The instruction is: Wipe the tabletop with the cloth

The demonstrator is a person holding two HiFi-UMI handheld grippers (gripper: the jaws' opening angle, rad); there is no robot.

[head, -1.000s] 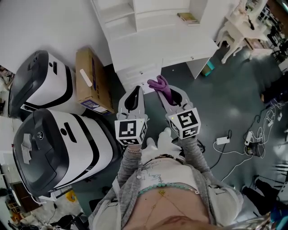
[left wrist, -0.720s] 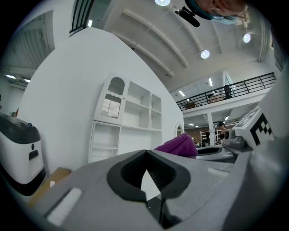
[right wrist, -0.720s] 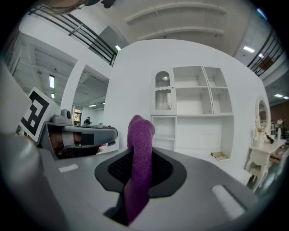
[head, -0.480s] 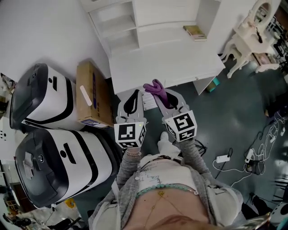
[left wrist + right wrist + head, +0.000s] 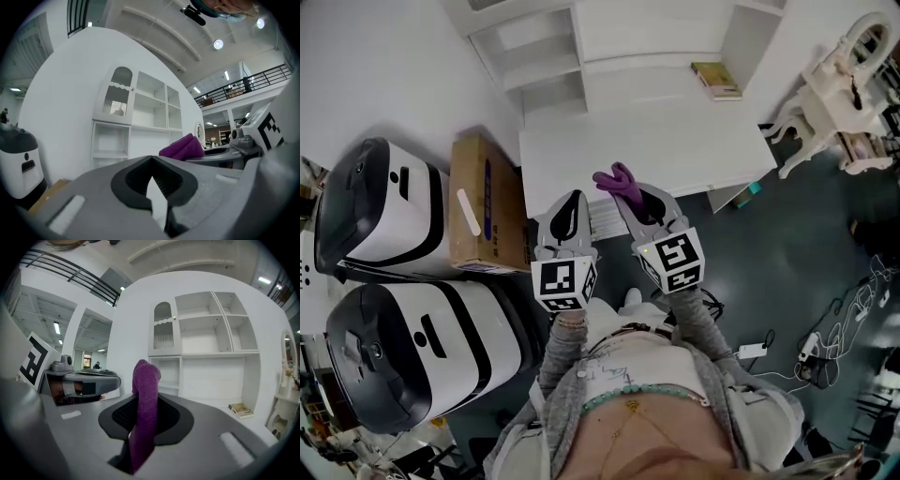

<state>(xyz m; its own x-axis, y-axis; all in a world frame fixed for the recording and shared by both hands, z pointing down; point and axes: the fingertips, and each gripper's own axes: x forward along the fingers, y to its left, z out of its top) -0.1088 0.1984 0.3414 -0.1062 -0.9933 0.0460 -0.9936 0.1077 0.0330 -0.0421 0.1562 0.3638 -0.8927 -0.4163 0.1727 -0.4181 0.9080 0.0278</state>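
Observation:
A purple cloth (image 5: 617, 181) sticks out of my right gripper (image 5: 632, 197), which is shut on it. The cloth stands up between the jaws in the right gripper view (image 5: 146, 390) and hangs above the front edge of the white tabletop (image 5: 675, 141). My left gripper (image 5: 571, 201) is held beside it on the left, shut with nothing in it; its tip is also at the desk's front edge. In the left gripper view the left gripper (image 5: 154, 190) faces the white shelf unit (image 5: 140, 126), with the cloth (image 5: 183, 147) off to the right.
A book (image 5: 716, 81) lies at the desk's back right. A cardboard box (image 5: 483, 202) stands left of the desk, next to two white-and-black machines (image 5: 384, 211). A white ornate table (image 5: 848, 89) and floor cables (image 5: 825, 342) are on the right.
Both grippers have moved forward together from in front of the desk to its front edge. The cloth stays clamped in the right gripper.

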